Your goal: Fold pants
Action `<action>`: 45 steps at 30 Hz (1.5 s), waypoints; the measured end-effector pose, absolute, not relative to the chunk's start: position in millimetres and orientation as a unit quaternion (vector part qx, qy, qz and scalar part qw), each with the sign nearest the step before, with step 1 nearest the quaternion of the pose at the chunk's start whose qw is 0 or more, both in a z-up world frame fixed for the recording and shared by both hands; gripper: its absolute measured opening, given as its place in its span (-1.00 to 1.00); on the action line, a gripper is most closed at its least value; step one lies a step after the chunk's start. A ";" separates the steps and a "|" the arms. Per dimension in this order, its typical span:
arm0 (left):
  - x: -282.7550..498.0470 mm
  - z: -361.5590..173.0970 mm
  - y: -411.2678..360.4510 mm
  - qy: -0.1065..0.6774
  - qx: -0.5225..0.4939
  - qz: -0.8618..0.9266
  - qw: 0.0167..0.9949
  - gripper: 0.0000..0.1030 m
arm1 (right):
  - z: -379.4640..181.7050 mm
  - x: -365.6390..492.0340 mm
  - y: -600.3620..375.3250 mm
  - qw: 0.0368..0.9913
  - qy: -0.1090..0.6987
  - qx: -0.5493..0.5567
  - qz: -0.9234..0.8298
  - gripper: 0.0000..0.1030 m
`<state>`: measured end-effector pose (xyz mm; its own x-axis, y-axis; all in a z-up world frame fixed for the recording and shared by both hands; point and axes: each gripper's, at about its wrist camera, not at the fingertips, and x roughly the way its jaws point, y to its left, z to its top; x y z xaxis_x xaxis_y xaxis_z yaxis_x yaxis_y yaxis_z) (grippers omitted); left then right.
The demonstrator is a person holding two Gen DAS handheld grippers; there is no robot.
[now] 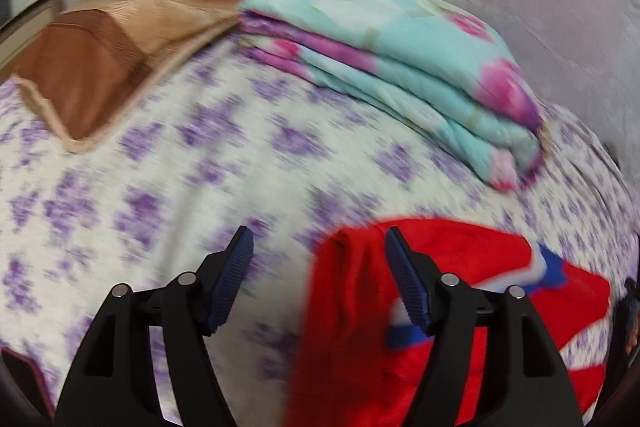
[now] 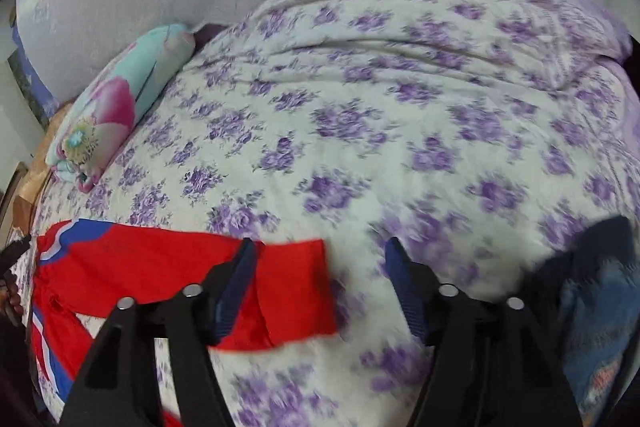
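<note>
Red pants (image 1: 360, 307) lay partly folded at lower frame on the floral bedsheet (image 2: 360, 127).
Left gripper (image 1: 320, 279) and right gripper (image 2: 320, 287) both gaped, empty; further folds apparently remained.

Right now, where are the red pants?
The red pants lie on the purple-flowered bedspread, low right in the left wrist view and low left in the right wrist view, nearer the cameras than the folded turquoise floral blanket.

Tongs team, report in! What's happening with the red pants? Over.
Left tongs open, empty. Right tongs open, empty. Red pants flat on the floral bedspread, nothing gripping them. Folded quilt well clear.
</note>
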<state>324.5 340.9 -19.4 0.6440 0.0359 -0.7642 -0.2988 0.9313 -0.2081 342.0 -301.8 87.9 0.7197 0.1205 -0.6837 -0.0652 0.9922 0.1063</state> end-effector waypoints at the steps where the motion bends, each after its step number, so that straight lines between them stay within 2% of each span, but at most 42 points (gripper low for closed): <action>1: 326.9 -20.4 344.6 0.418 -0.163 0.095 0.889 0.37 | 84.0 350.2 -297.6 0.923 0.381 0.036 0.048 0.34; 4: 345.0 -43.1 337.1 0.474 -0.166 0.048 0.863 0.51 | 61.1 375.4 -282.8 0.904 0.423 0.029 0.044 0.34; 5: 349.0 -50.5 330.2 0.488 -0.157 0.038 0.858 0.52 | 52.7 379.7 -278.1 0.899 0.434 0.029 0.046 0.27; 6: 352.6 -57.2 320.4 0.497 -0.137 0.036 0.856 0.66 | 44.7 383.2 -273.6 0.894 0.444 0.030 0.054 0.02; 7: 355.1 -61.0 310.5 0.496 -0.114 0.042 0.860 0.78 | 37.1 386.1 -267.9 0.889 0.453 0.026 0.061 0.01; 8: 358.3 -64.0 298.6 0.491 -0.089 0.047 0.865 0.78 | 35.8 383.9 -263.3 0.893 0.445 0.014 0.056 -0.14; 9: 361.2 -65.2 292.4 0.489 -0.080 0.048 0.867 0.77 | 36.0 381.5 -259.7 0.897 0.439 0.008 0.061 -0.54; 11: 366.7 -61.7 284.8 0.478 -0.082 0.044 0.874 0.42 | 42.9 374.5 -256.7 0.903 0.424 0.010 0.075 -0.75; 12: 368.7 -57.6 283.5 0.473 -0.086 0.043 0.876 0.08 | 49.9 368.6 -257.4 0.910 0.408 0.006 0.071 -0.75; 13: 370.7 -53.9 283.4 0.472 -0.093 0.035 0.876 -0.17 | 54.8 364.7 -259.0 0.915 0.398 0.005 0.069 -0.76; 14: 370.5 -46.8 283.8 0.464 -0.107 0.021 0.879 -0.33 | 59.9 360.3 -260.9 0.920 0.385 0.003 0.068 -0.77; 15: 369.5 -40.2 281.3 0.455 -0.111 0.008 0.883 -0.63 | 66.0 354.4 -263.6 0.927 0.369 0.001 0.067 -0.81; 21: 341.6 13.5 266.0 0.346 -0.106 -0.005 0.932 -0.65 | 85.5 340.1 -288.5 0.953 0.295 0.026 0.067 -0.81; 23: 345.0 13.0 264.6 0.346 -0.095 0.012 0.933 -0.64 | 85.9 342.8 -292.4 0.957 0.282 0.035 0.062 -0.81; 25: 367.3 -4.2 266.1 0.378 -0.090 0.038 0.921 -0.53 | 80.8 356.8 -290.6 0.957 0.284 0.035 0.050 -0.81; 26: 378.9 -16.1 266.5 0.397 -0.085 0.053 0.912 -0.46 | 74.4 367.1 -288.0 0.955 0.293 0.031 0.044 -0.79; 27: 392.3 -33.0 266.7 0.422 -0.074 0.076 0.900 -0.29 | 60.5 386.3 -283.5 0.946 0.320 0.023 0.034 -0.65; 28: 402.7 -49.2 265.9 0.444 -0.059 0.101 0.888 0.04 | 47.2 399.5 -279.9 0.938 0.346 0.016 0.024 -0.54; 29: 407.2 -57.1 266.9 0.459 -0.059 0.114 0.879 0.13 | 34.8 409.6 -277.0 0.931 0.365 0.001 -0.003 -0.36; 30: 408.6 -58.4 269.0 0.463 -0.072 0.120 0.875 0.17 | 34.4 407.7 -274.6 0.938 0.344 -0.009 -0.025 -0.08; 31: 408.5 -55.8 270.1 0.464 -0.080 0.120 0.874 0.35 | 39.9 404.1 -272.7 0.941 0.335 -0.013 -0.046 0.06; 32: 405.3 -47.7 273.5 0.469 -0.096 0.111 0.871 0.43 | 46.4 397.9 -272.7 0.943 0.328 -0.008 -0.053 0.16; 33: 400.5 -40.6 276.3 0.467 -0.104 0.101 0.872 0.52 | 57.8 383.5 -276.3 0.950 0.309 0.014 -0.034 0.16; 37: 347.2 -0.1 302.0 0.451 -0.174 0.035 0.875 0.57 | 89.2 314.5 -291.7 0.959 0.276 0.068 0.008 0.33; 39: 308.0 10.1 305.7 0.452 -0.190 0.028 0.871 0.59 | 95.6 269.0 -298.4 0.960 0.267 0.082 0.030 0.51; 42: 233.2 11.2 296.2 0.455 -0.191 0.032 0.869 0.60 | 83.1 190.1 -305.9 0.962 0.259 0.081 0.031 0.79; 45: 171.6 -12.1 296.0 0.453 -0.239 0.035 0.858 0.65 | 41.4 127.0 -319.3 0.954 0.275 0.116 0.021 0.84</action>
